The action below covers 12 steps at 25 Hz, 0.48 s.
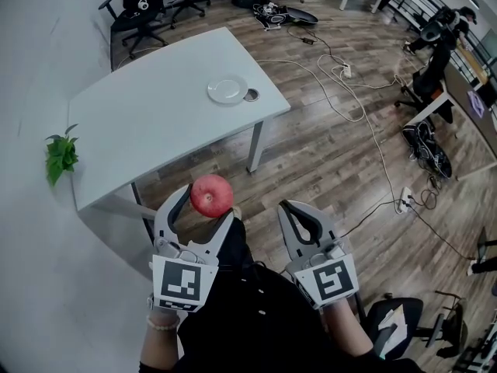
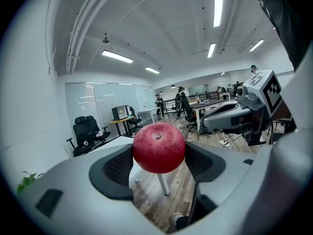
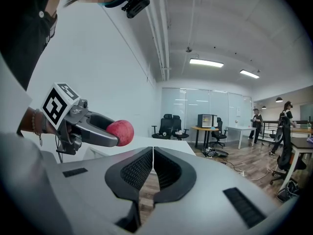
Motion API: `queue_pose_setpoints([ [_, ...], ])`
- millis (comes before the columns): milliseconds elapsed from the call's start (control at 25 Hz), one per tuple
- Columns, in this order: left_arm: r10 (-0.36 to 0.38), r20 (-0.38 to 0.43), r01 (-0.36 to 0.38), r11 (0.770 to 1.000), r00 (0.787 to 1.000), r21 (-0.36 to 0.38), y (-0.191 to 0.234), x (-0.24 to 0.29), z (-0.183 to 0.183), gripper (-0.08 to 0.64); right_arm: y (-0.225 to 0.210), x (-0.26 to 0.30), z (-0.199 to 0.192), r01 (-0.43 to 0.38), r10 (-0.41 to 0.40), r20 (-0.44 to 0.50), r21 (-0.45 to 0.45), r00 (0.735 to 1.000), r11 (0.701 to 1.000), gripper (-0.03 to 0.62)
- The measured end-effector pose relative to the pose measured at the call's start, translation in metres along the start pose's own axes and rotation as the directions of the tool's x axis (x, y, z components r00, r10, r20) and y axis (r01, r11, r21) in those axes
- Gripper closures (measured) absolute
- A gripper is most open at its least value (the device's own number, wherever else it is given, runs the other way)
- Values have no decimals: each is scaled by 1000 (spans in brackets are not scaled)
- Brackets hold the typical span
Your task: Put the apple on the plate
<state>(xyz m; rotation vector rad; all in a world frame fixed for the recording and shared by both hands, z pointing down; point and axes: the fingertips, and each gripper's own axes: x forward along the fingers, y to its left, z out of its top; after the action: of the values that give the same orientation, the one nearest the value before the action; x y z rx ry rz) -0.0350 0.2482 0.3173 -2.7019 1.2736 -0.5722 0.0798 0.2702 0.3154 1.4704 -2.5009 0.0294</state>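
Observation:
A red apple (image 1: 211,195) is clamped between the jaws of my left gripper (image 1: 208,202), held in the air well short of the white table (image 1: 147,123). In the left gripper view the apple (image 2: 159,148) fills the gap between the black pads. The white plate (image 1: 227,90) lies near the table's far right corner, far ahead of both grippers. My right gripper (image 1: 298,212) hovers beside the left one, its jaws closed together with nothing in them. In the right gripper view the pads (image 3: 139,169) meet, and the left gripper with the apple (image 3: 121,132) shows at the left.
A small round metal cap (image 1: 251,95) sits beside the plate. A green plant (image 1: 60,156) pokes up at the table's left end. Cables (image 1: 365,107) run over the wooden floor. Office chairs (image 1: 147,2) stand beyond the table, and a dark chair (image 1: 396,321) stands at lower right.

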Motion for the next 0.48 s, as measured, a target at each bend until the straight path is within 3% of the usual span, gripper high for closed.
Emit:
queue_pose_setpoints([
  [480, -53, 26, 53, 998, 998, 18, 15, 44, 6, 216, -29, 26, 0, 46, -46, -15, 7, 999, 999, 549],
])
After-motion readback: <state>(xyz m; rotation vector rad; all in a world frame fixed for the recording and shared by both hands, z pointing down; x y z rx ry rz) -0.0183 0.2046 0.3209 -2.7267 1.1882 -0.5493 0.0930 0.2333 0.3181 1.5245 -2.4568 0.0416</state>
